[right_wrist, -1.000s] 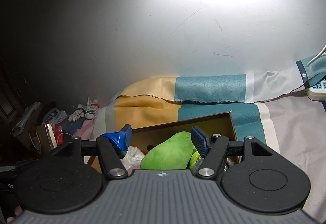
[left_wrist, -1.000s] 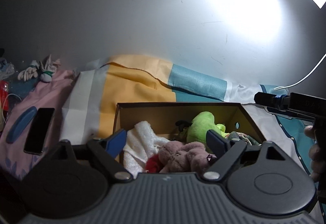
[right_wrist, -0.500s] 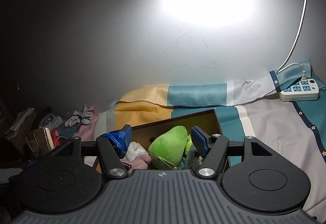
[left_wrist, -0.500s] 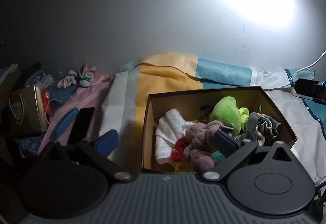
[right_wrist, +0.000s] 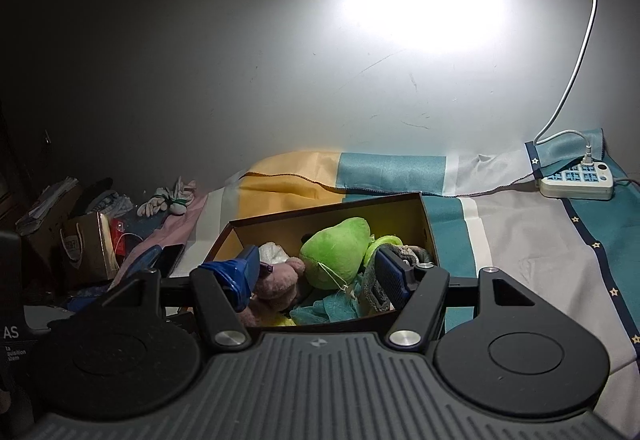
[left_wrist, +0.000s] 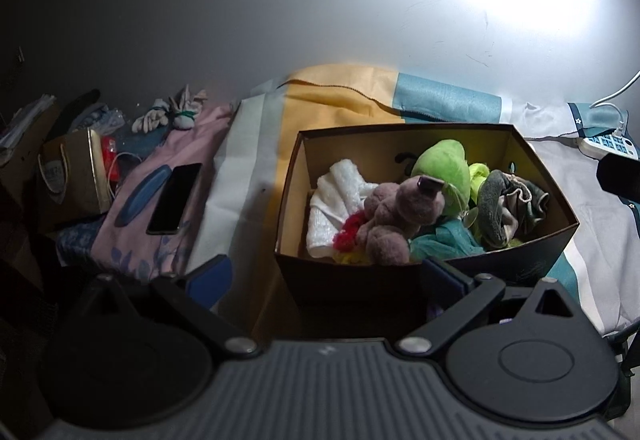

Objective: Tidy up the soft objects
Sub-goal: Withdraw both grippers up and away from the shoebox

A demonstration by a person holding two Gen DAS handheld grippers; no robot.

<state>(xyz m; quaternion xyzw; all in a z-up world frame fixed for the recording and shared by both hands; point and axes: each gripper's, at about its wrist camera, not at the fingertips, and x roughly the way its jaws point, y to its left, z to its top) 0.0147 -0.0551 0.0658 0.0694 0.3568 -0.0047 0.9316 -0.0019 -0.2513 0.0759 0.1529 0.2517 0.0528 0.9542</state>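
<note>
Nearest the left tongs [left_wrist: 326, 282], whose jaws stand wide apart and hold nothing, is the dark front wall of the cardboard box [left_wrist: 352, 292], just ahead and slightly to their right. The right tongs [right_wrist: 316, 272] are likewise spread and empty, hovering at the box's near rim with the toys showing between their blue pads. Inside the box, closest to both tongs, lie a teal cloth [left_wrist: 444, 240] and a mauve plush toy [left_wrist: 400, 207]; left of that is a folded white towel [left_wrist: 340, 195], behind it a green plush [left_wrist: 444, 163], and to the right a grey knitted bundle [left_wrist: 504, 203]. By the look of it the sorting is nearly finished — the soft things in reach are already gathered in the box. What may be left lies far ahead and to the left of the left tongs: a pair of pale gloves [left_wrist: 170, 113] by the wall, well apart from the box, past a black phone [left_wrist: 174, 199] on the pink cloth and a small paper bag [left_wrist: 74, 175]. A white power strip [right_wrist: 576, 181] sits far ahead to the right of the right tongs. Against a second ago both tongs have drawn back and up — the left view then looked straight into the box from its rim, and now takes in the whole box from outside.
</note>
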